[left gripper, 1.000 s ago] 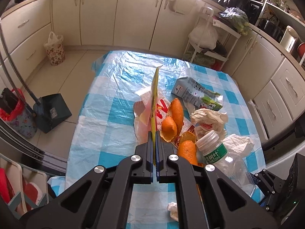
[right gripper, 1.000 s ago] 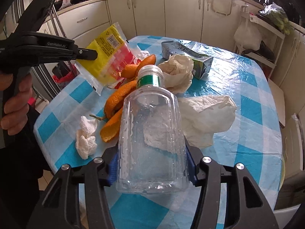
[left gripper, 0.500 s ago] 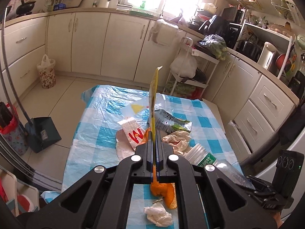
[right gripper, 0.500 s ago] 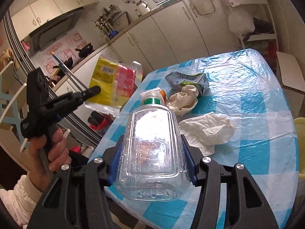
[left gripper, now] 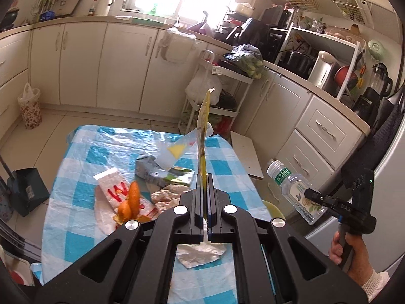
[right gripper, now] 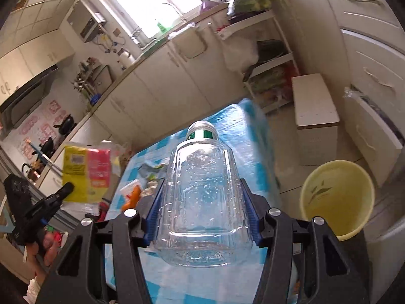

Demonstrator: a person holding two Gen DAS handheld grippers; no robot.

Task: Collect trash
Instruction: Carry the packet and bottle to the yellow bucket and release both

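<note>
Clamping a clear plastic bottle (right gripper: pixel 200 202) by its wide body, the right claw (right gripper: pixel 202 217) holds it lifted off the surface (right gripper: pixel 243 131), cap end pointing away from the camera, blue pads pressed to both flanks. Bottle has a white cap and a green label band; droplets inside, otherwise it looks empty. From the left wrist view the same bottle (left gripper: pixel 295 190) hangs out past the surface's right edge, with a hand (left gripper: pixel 346 248) in a pale cuff gripping the black handle below it.

Left claw (left gripper: pixel 205 190) is shut tight on a flat yellow wrapper (left gripper: pixel 203 126), seen edge-on and standing straight up from the closed fingers. In the right wrist view the wrapper (right gripper: pixel 86 169) shows its face: yellow and pink panels, with clear film at the margin.

A yellow bin (right gripper: pixel 336 197) stands on the floor below and to the right of the bottle, open, mostly bare inside.

Left on the blue-and-white checked cloth: a squashed carton (left gripper: pixel 162 174), orange peel (left gripper: pixel 130 200) lying on a white wrapper with red print (left gripper: pixel 111 185), crumpled tissue (left gripper: pixel 169 195), and a flattened pale sheet (left gripper: pixel 200 253) showing between the left claw's arms.

A dustpan (left gripper: pixel 25 192) stands on the floor, left of the surface.
</note>
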